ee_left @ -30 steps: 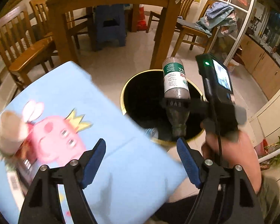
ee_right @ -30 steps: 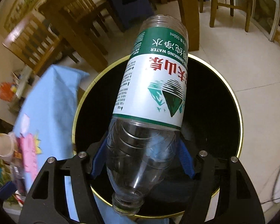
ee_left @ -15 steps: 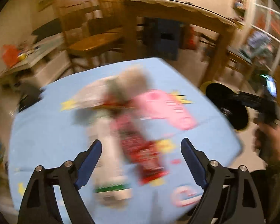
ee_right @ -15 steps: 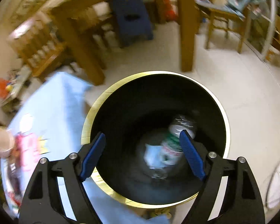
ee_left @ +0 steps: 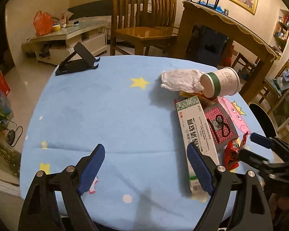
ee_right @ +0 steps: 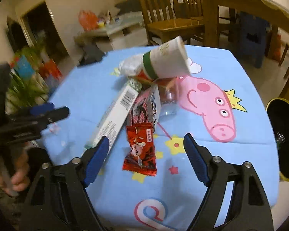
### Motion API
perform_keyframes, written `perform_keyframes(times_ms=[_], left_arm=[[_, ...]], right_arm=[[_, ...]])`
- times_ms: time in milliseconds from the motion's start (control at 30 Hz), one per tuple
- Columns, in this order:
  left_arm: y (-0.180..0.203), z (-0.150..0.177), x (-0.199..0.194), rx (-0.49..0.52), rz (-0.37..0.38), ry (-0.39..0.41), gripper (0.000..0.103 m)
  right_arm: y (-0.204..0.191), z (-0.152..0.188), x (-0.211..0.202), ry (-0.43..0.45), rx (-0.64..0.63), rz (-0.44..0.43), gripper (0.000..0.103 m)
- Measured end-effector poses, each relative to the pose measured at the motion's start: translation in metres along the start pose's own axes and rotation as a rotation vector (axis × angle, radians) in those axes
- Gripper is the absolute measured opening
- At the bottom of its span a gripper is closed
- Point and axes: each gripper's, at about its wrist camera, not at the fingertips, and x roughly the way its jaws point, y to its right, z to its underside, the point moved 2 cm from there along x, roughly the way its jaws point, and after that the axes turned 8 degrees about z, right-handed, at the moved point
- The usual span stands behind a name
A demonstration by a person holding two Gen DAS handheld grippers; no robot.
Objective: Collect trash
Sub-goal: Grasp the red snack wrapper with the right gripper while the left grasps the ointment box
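A heap of trash lies on the blue cartoon tablecloth [ee_left: 98,107]: a tipped paper cup [ee_left: 220,84], a crumpled white bag [ee_left: 181,79], a long white box [ee_left: 197,134], a checked wrapper [ee_left: 220,125] and a red snack wrapper [ee_right: 141,148]. The cup [ee_right: 166,60] and the box [ee_right: 115,115] also show in the right wrist view. My left gripper [ee_left: 146,170] is open and empty over the cloth, left of the box. My right gripper [ee_right: 145,159] is open and empty, its jaws either side of the red wrapper. The black bin [ee_right: 283,140] stands off the table's right edge.
A black phone stand [ee_left: 77,60] sits at the cloth's far left. Wooden chairs [ee_left: 142,17] and a wooden dining table [ee_left: 229,32] stand behind. A low white TV bench [ee_left: 67,38] with clutter is at far left, potted plants [ee_left: 0,119] beside the table.
My right gripper let the plastic bottle drop into the bin, then swung left back over the table. My left gripper swung left from the bin toward the trash heap.
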Motion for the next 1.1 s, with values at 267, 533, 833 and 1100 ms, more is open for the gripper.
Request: perform_keyframes(times_ms=[267, 533, 833, 1100], left_arm=[[0.007, 0.013, 0.009, 0.009, 0.065, -0.036, 0.084], [0.043, 0.0, 0.043, 0.022, 0.201, -0.135, 0.085], [0.061, -0.008, 0.087, -0.004, 0.253, -0.23, 0.069], [0.061, -0.007, 0.073, 0.0, 0.189, -0.195, 0.049]], right_arm=[[-0.013, 0.014, 0.013, -0.036, -0.053, 0.054, 0.017], [0.04, 0.01, -0.019, 0.034, 0.072, 0.043, 0.016], [0.075, 0.022, -0.032, 0.058, 0.147, 0.004, 0.016], [0.084, 0.028, -0.032, 0.078, 0.184, -0.014, 0.016]])
